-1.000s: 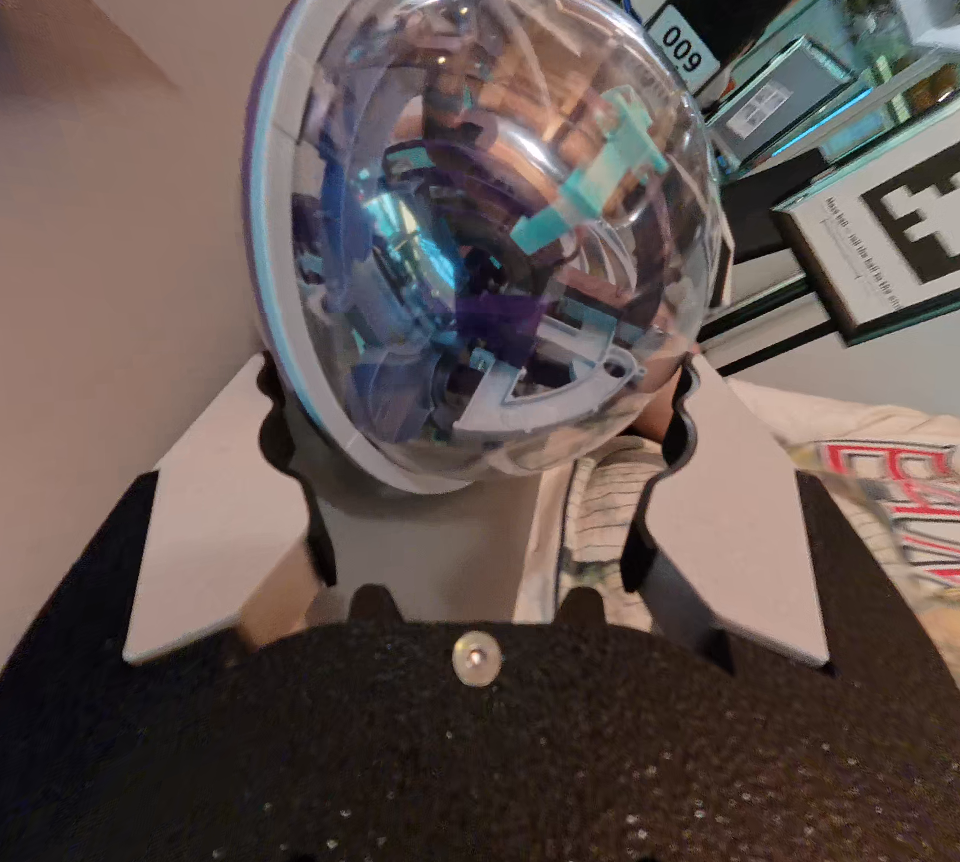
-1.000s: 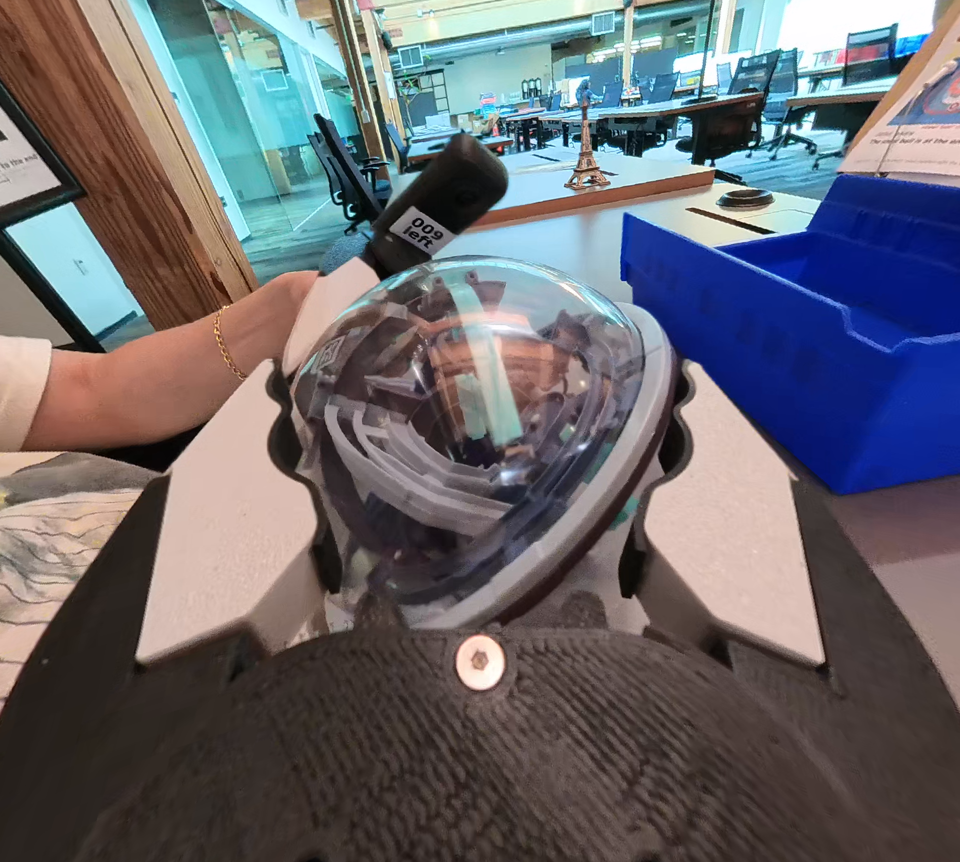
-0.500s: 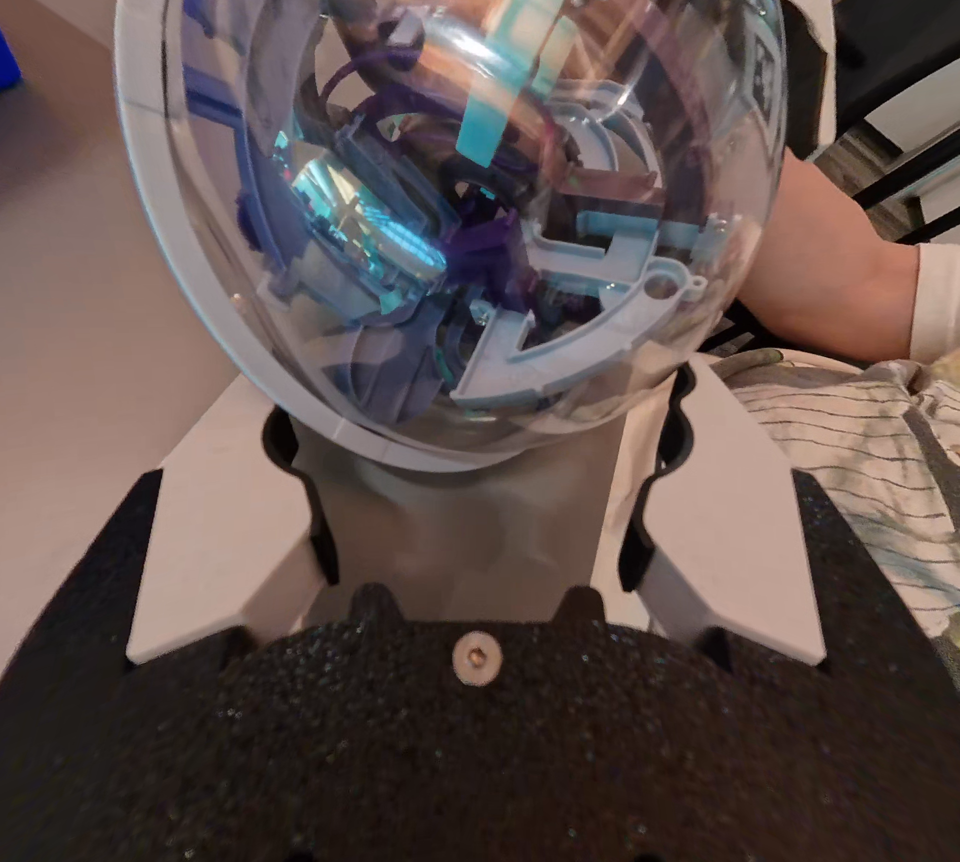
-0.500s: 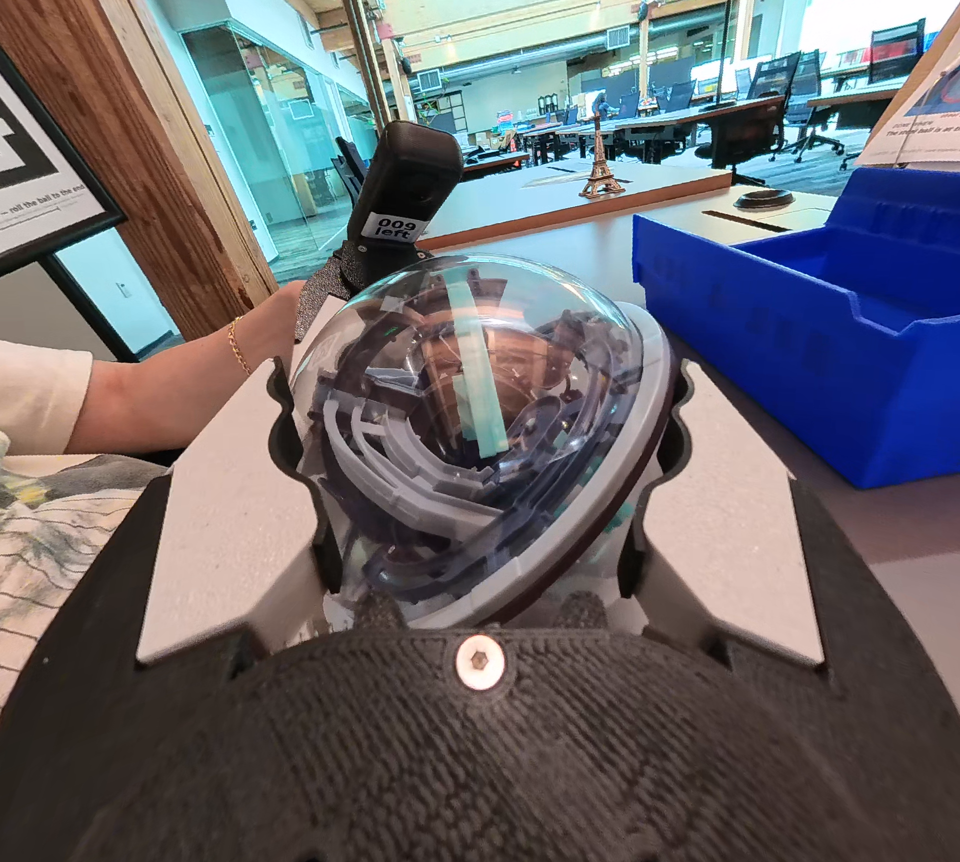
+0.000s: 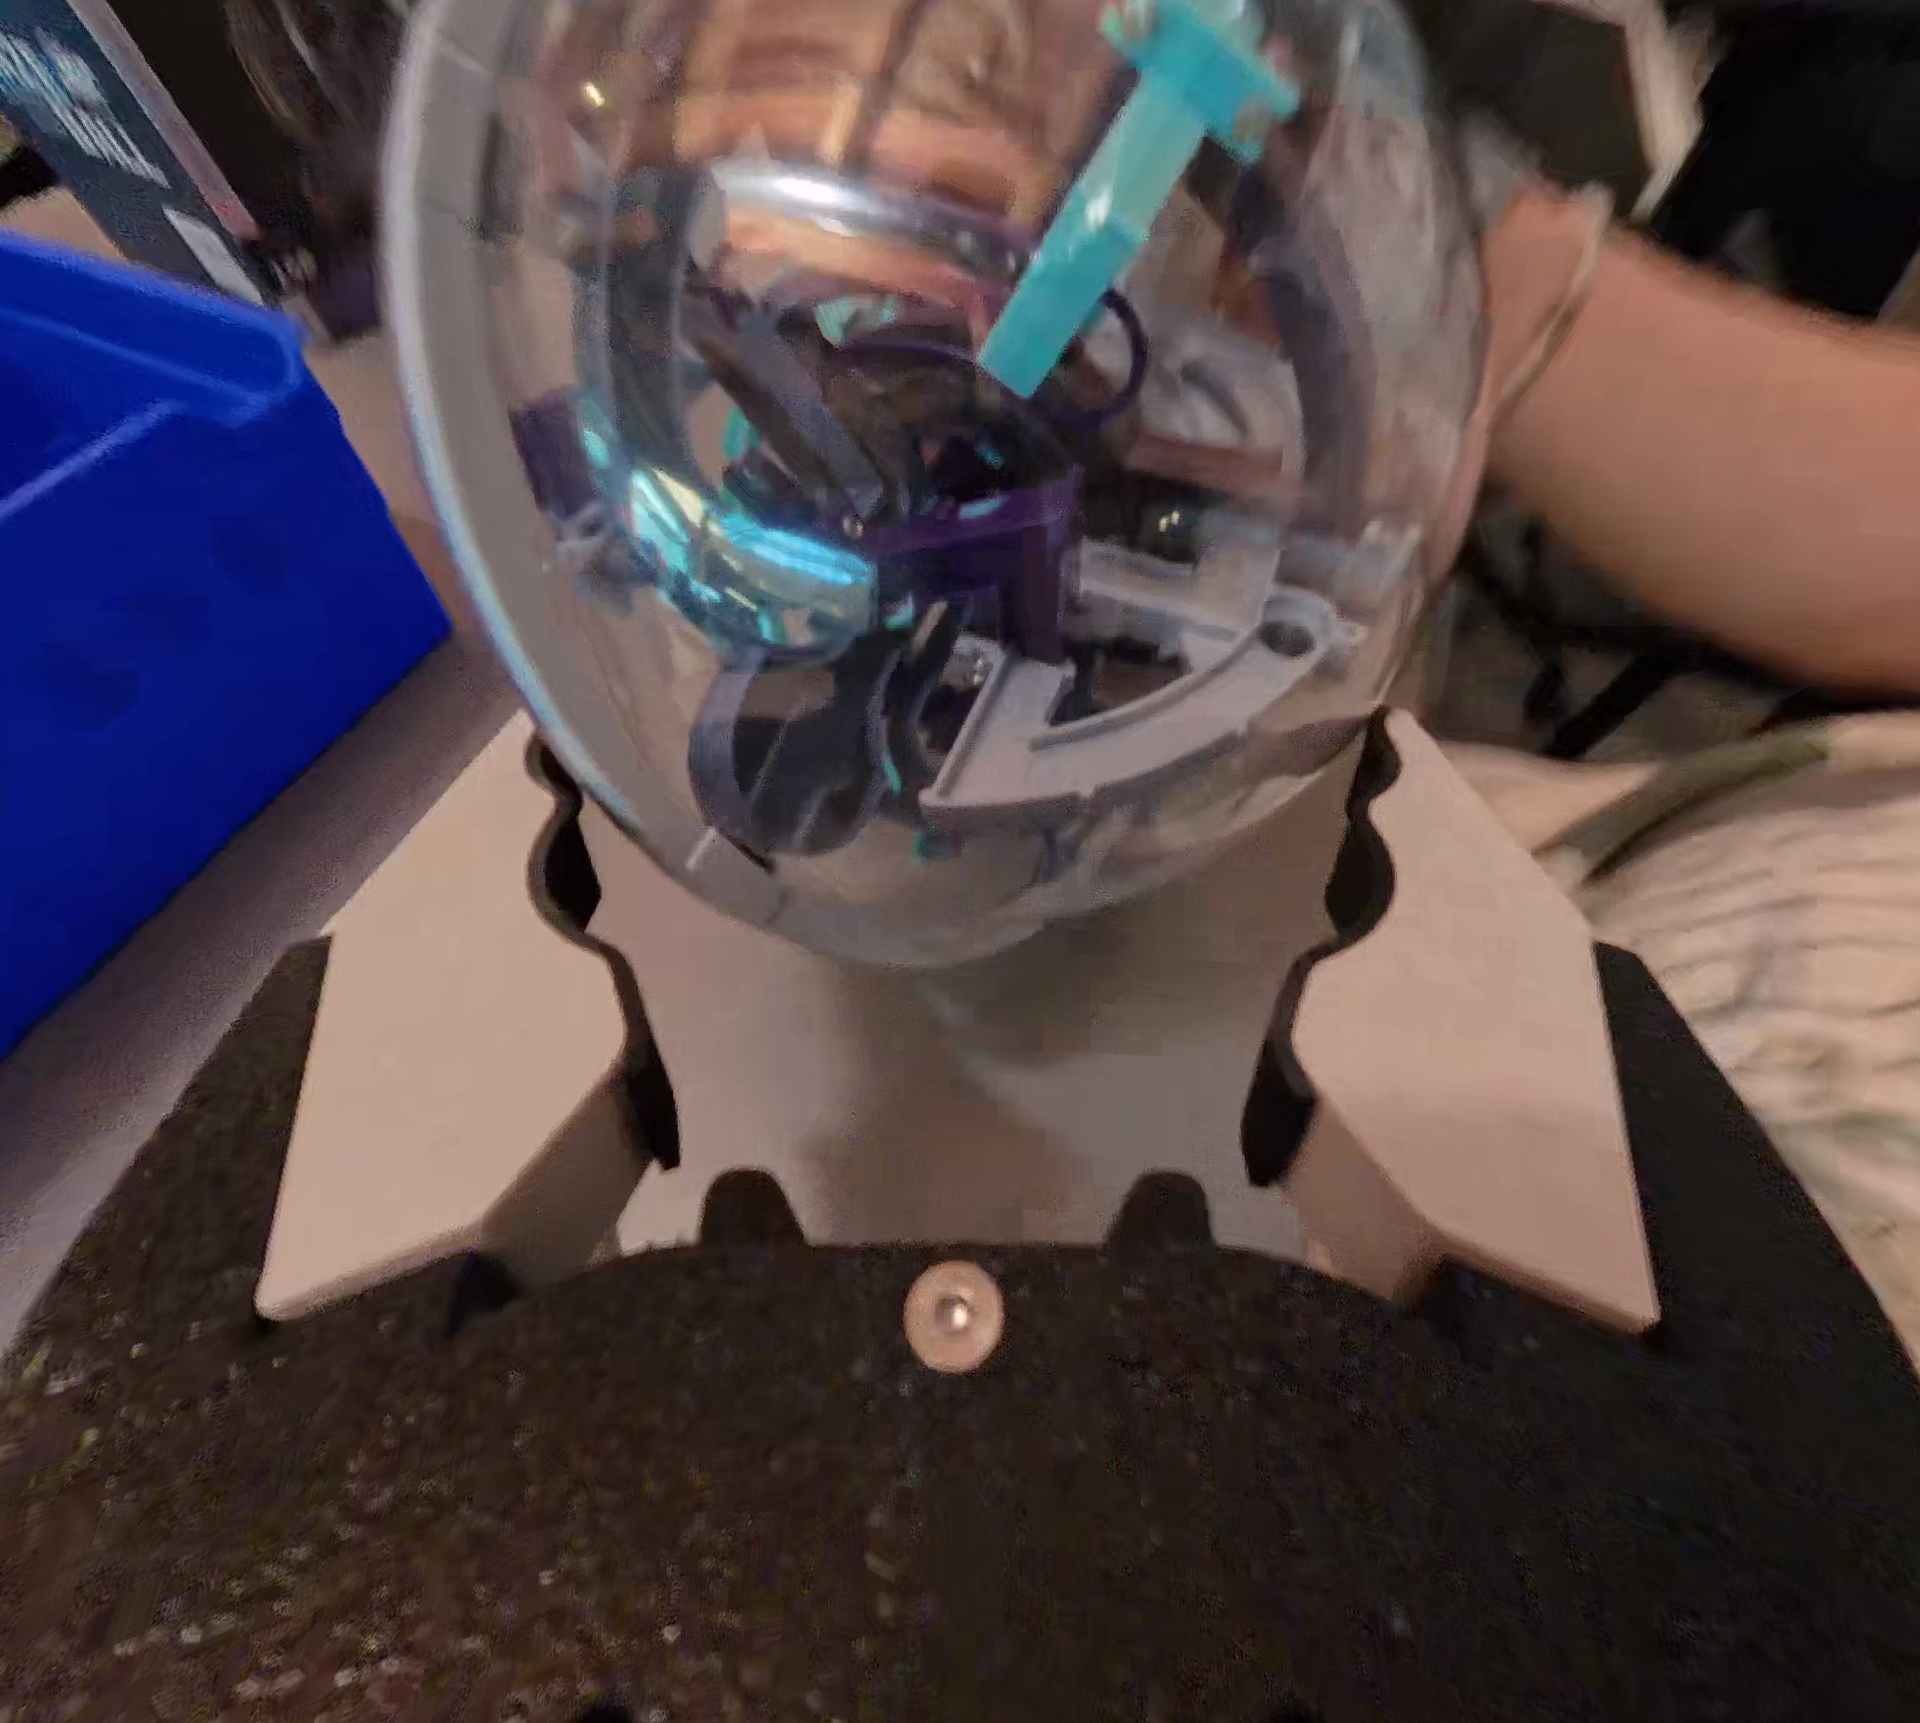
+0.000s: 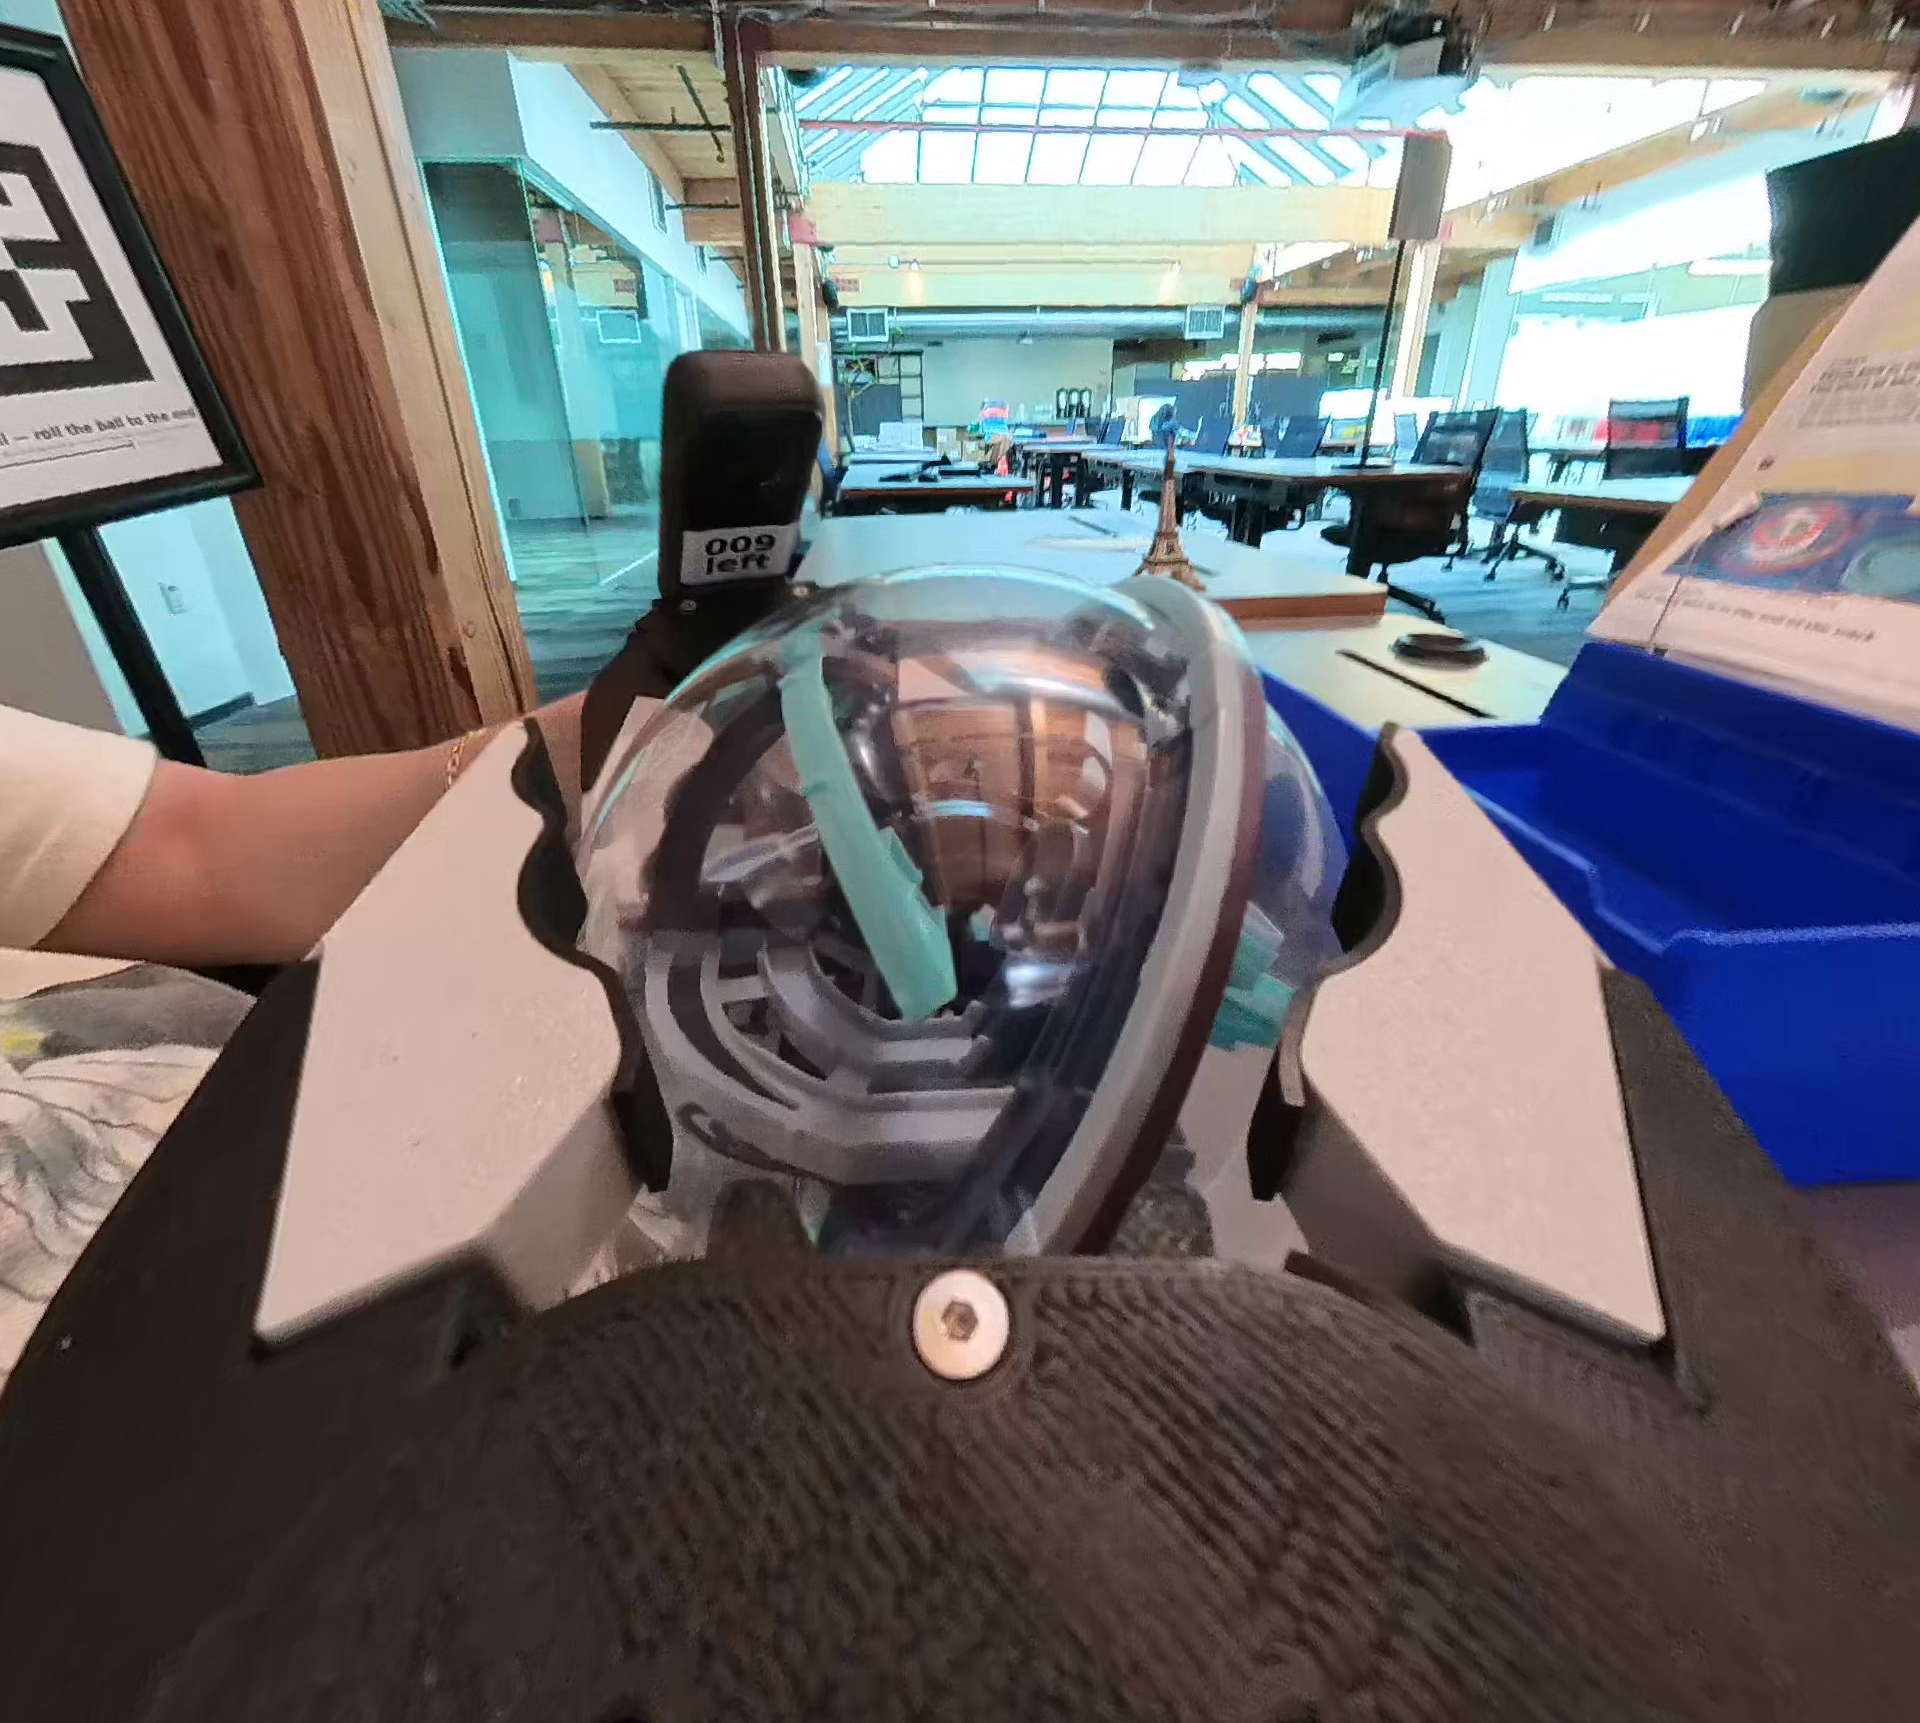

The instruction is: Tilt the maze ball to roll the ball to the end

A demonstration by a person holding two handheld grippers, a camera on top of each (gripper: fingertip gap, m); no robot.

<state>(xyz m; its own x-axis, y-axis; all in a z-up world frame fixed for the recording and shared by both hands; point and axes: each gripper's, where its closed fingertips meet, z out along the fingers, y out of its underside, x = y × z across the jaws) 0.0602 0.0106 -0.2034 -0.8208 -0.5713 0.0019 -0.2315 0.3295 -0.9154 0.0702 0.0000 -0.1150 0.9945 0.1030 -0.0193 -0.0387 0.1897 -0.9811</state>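
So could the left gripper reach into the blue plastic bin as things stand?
Probably not: the left gripper is pressed against the clear maze ball, though the blue plastic bin sits close beside it.

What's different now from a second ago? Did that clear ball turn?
Yes. The maze ball has been rotated: in the right wrist view its grey seam ring, which slanted low on the right, now stands nearly upright, and the other tool's black camera went from leaning right to upright. In the left wrist view the blue bin has come into sight. Nothing was let go: the right gripper still clamps the ball.
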